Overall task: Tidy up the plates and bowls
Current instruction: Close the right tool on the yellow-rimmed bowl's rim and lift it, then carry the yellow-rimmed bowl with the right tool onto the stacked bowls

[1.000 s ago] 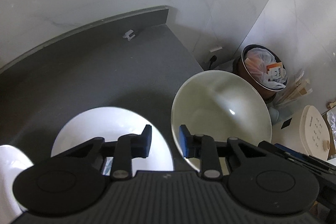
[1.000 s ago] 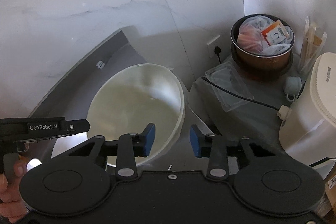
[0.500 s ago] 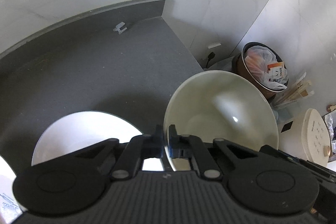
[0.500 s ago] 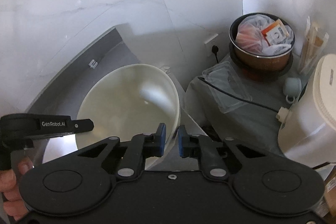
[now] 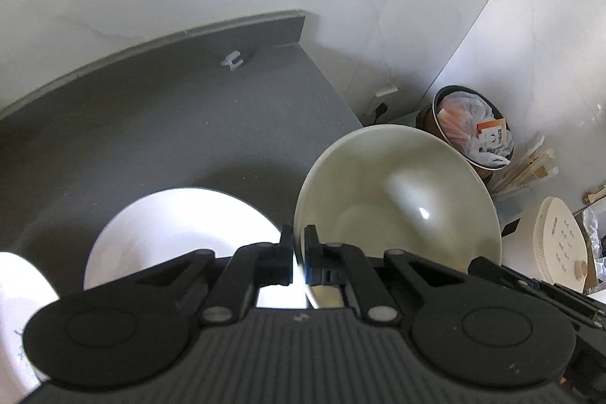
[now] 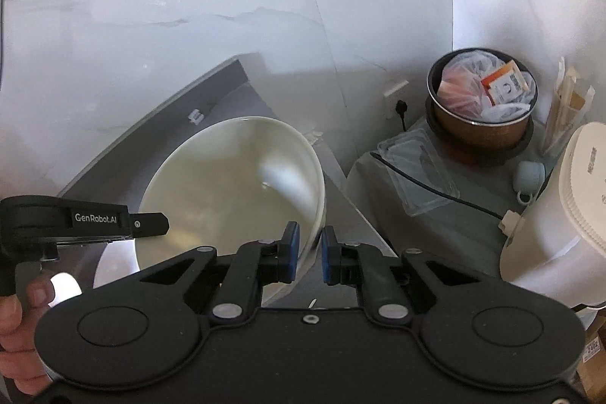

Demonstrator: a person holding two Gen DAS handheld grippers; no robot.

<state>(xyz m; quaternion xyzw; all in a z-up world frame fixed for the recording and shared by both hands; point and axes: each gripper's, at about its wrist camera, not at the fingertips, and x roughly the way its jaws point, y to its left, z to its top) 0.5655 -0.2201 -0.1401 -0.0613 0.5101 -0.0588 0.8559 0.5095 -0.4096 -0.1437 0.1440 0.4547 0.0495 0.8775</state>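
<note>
Left gripper (image 5: 299, 258) pinches the near rim of a pale bowl (image 5: 397, 207), center-right of frame; right gripper (image 6: 310, 254) clamps the bowl's opposite rim. White plate (image 5: 181, 233) lies lower left on dark counter (image 5: 151, 131), w/ trash bin (image 5: 473, 127) at right.

Dark grey matte countertop (image 5: 159, 124) with a raised back lip, set against a white marbled wall. Resting flat on it: round white ceramic plate (image 5: 178, 233) near the front; small white plastic clip (image 5: 233, 59) far back by the lip; partial white dish (image 5: 15, 290) at left edge.
</note>
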